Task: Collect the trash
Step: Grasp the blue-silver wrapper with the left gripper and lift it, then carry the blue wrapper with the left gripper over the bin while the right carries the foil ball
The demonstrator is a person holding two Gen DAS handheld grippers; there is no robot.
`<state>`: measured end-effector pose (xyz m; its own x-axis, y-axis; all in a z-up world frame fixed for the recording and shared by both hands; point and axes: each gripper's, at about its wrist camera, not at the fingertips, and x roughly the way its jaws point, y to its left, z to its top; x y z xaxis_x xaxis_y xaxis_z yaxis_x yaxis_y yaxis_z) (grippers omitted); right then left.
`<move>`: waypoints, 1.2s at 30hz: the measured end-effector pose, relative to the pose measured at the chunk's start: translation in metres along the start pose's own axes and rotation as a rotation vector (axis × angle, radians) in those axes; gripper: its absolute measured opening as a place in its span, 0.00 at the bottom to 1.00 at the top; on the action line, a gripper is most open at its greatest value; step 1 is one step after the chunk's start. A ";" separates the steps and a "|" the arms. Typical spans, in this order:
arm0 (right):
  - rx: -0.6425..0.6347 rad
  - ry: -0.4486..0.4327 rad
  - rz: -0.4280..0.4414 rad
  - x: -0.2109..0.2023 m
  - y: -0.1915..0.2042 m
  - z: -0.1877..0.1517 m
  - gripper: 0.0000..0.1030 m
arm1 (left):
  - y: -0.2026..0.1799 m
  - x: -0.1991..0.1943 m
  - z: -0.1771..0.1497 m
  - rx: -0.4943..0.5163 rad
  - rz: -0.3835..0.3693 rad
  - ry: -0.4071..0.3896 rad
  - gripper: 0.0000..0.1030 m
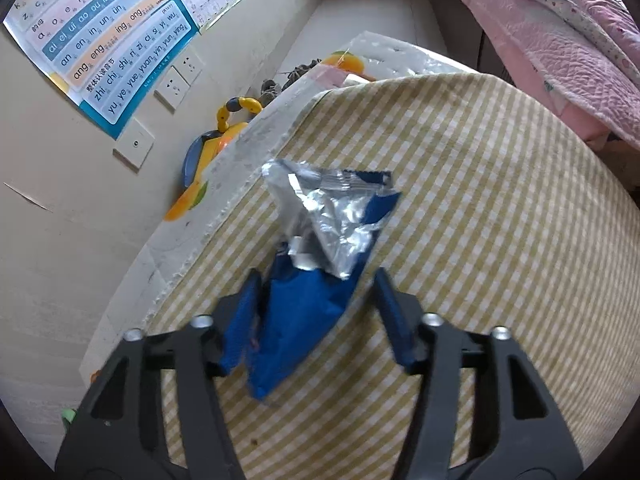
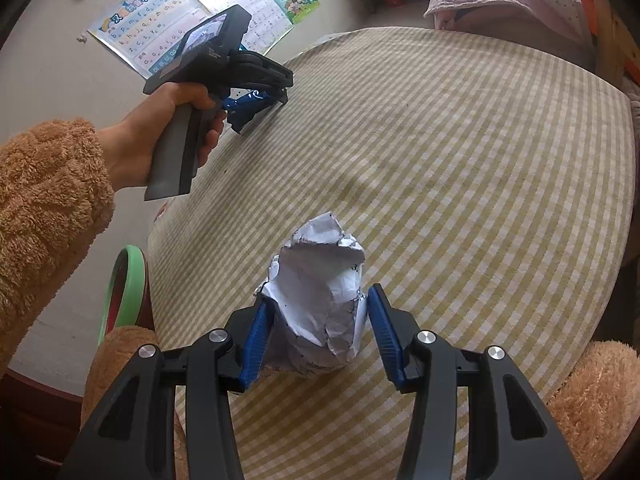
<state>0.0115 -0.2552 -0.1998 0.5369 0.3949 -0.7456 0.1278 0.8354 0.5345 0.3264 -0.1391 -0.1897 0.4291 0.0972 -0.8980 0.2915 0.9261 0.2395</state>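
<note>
A torn blue and silver foil wrapper (image 1: 316, 248) lies on the yellow-checked tablecloth (image 1: 480, 208). My left gripper (image 1: 318, 280) is open, its blue pads on either side of the wrapper's blue end, not squeezing it. A crumpled white paper ball (image 2: 320, 300) sits on the same cloth (image 2: 460, 160). My right gripper (image 2: 316, 296) is open with the ball between its fingers; the left pad touches the paper, the right pad is just beside it. The left gripper (image 2: 256, 108) also shows in the right wrist view, held by a hand at the table's far left edge.
A wall with pinyin posters (image 1: 104, 40) and sockets (image 1: 176, 86) runs along the table's left side. A yellow and blue toy (image 1: 216, 148) and white foam sheet (image 1: 256, 136) lie past the edge. Pink quilts (image 1: 560, 40) are at the back right. A green rim (image 2: 124, 292) is lower left.
</note>
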 end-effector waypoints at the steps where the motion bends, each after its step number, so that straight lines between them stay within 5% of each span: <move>1: -0.002 0.000 -0.001 0.000 0.001 0.001 0.46 | -0.002 0.000 0.000 0.007 0.003 -0.002 0.42; 7: -0.010 -0.005 -0.007 0.005 0.004 0.001 0.46 | -0.001 -0.011 -0.012 -0.028 -0.036 -0.015 0.32; 17: -0.039 -0.014 -0.029 0.009 0.014 -0.007 0.46 | 0.022 -0.050 -0.063 -0.047 -0.085 -0.049 0.31; 26: -0.063 -0.018 -0.058 0.003 0.022 -0.015 0.46 | 0.050 -0.108 -0.131 -0.105 -0.131 -0.098 0.31; 36: -0.108 -0.015 -0.111 0.004 0.034 -0.022 0.50 | 0.047 -0.140 -0.223 -0.169 -0.194 -0.046 0.31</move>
<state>-0.0006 -0.2172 -0.1935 0.5370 0.2931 -0.7911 0.0971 0.9100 0.4031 0.0891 -0.0277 -0.1352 0.4184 -0.1009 -0.9026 0.2265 0.9740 -0.0039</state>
